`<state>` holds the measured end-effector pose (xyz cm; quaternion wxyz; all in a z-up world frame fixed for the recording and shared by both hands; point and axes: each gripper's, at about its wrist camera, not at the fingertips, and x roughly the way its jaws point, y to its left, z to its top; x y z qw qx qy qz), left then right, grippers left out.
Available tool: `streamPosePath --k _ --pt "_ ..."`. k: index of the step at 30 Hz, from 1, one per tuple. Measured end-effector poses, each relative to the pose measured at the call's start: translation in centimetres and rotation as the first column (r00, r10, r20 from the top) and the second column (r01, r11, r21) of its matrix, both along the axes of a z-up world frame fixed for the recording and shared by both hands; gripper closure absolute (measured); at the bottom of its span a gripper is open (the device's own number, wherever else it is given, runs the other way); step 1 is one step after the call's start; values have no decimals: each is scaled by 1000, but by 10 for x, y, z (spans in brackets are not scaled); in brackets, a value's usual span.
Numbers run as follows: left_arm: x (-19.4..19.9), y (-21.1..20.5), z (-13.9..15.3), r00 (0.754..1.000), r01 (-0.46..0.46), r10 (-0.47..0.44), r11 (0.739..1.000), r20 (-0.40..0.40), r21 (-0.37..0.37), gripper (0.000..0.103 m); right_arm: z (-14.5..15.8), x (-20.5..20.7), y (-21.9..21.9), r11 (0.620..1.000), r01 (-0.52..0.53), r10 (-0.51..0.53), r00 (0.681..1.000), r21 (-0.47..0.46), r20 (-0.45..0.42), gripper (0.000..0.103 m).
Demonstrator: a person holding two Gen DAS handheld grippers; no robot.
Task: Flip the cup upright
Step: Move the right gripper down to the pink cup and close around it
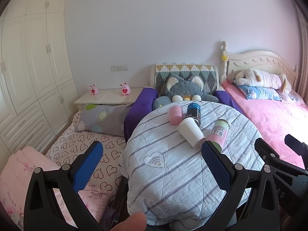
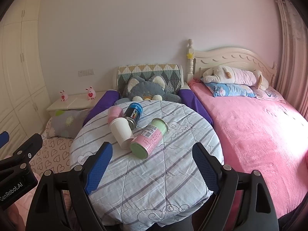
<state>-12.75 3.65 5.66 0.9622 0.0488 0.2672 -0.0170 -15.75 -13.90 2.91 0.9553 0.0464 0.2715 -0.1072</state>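
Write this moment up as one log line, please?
stage: approach | white cup: on its side on striped quilt, among three cans | left gripper: open, empty | right gripper: open, empty | cup upright: not yet

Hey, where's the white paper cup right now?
In both wrist views the white paper cup lies on its side mid-quilt, between the pink cup, the dark blue can and the pink-and-green can.

The near end of the pink-and-green can (image 1: 219, 132) is covered in the left wrist view by the left gripper's blue finger pad (image 1: 215, 165). The lower body of the grey cat plush (image 2: 146, 90) is hidden behind the striped quilt (image 2: 154, 182), and the white paper cup's (image 2: 122, 132) mouth cannot be made out. The can labels' small print is too fine to be read.
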Motion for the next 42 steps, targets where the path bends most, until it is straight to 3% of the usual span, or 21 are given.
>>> streamPosePath --k 10,17,29,40,42 --pt "41 1 -18 999 -6 6 1000 -40 1 0 -8 38 2 1000 -24 25 998 4 -60 17" --pt "100 8 -38 995 -22 21 1000 -96 -1 0 -18 108 -3 995 -85 90 986 44 -142 17" --pt "211 32 -78 975 -89 89 996 -202 13 0 -57 256 27 974 -213 228 923 81 -310 17" --pt "292 44 -108 952 -146 149 989 -266 31 0 -93 368 55 933 -303 359 827 194 -433 17" --pt "301 47 -112 950 -155 157 987 -271 30 0 -100 384 61 935 -308 354 817 175 -455 17"
